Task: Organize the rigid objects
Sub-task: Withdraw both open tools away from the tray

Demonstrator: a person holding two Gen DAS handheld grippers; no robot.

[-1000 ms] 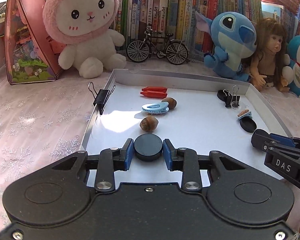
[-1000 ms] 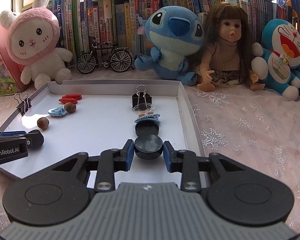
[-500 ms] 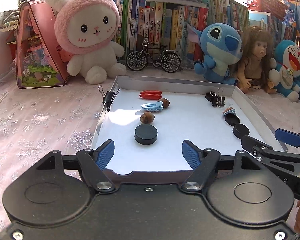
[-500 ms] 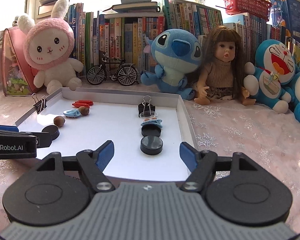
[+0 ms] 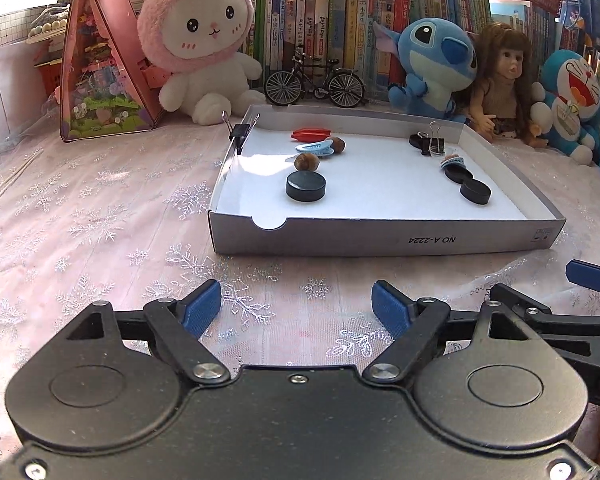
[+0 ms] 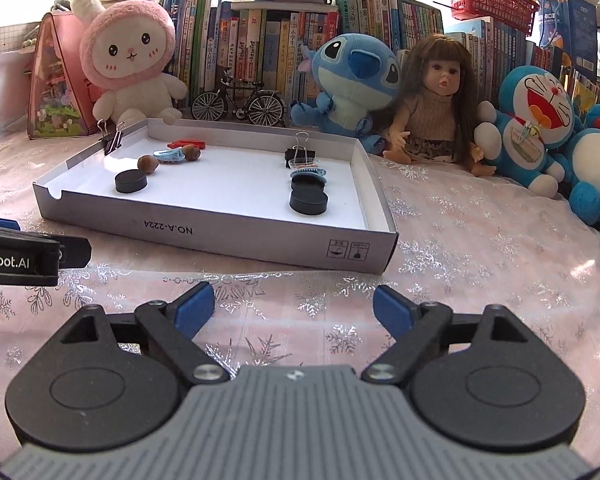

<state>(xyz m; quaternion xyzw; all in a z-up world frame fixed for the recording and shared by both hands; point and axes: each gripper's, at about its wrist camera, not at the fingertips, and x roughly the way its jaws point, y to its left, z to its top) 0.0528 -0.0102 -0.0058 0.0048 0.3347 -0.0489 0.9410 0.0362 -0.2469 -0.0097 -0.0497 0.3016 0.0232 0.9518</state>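
Note:
A white shallow box tray (image 5: 380, 236) (image 6: 236, 236) lies on the tablecloth. On its left side lie a black disc (image 5: 305, 186) (image 6: 131, 181), two brown nuts (image 5: 307, 161), a light blue hair clip (image 5: 315, 147) and a red clip (image 5: 310, 134). On its right side lie two black discs (image 5: 476, 192) (image 6: 309, 201), a blue clip (image 6: 309, 171) and a binder clip (image 5: 432, 142). Another binder clip (image 5: 238, 133) grips the left wall. My left gripper (image 5: 296, 312) and my right gripper (image 6: 293, 309) are both open and empty, in front of the tray.
Behind the tray stand a pink bunny plush (image 5: 204, 40), a model bicycle (image 5: 314, 82), a blue plush (image 5: 432, 64), a doll (image 5: 500, 84), a Doraemon plush (image 6: 540, 120) and rows of books. A pink triangular case (image 5: 100, 92) stands at the left.
Both grippers let go of their black discs in the tray, opened wide and pulled back out of the tray to the cloth in front of it.

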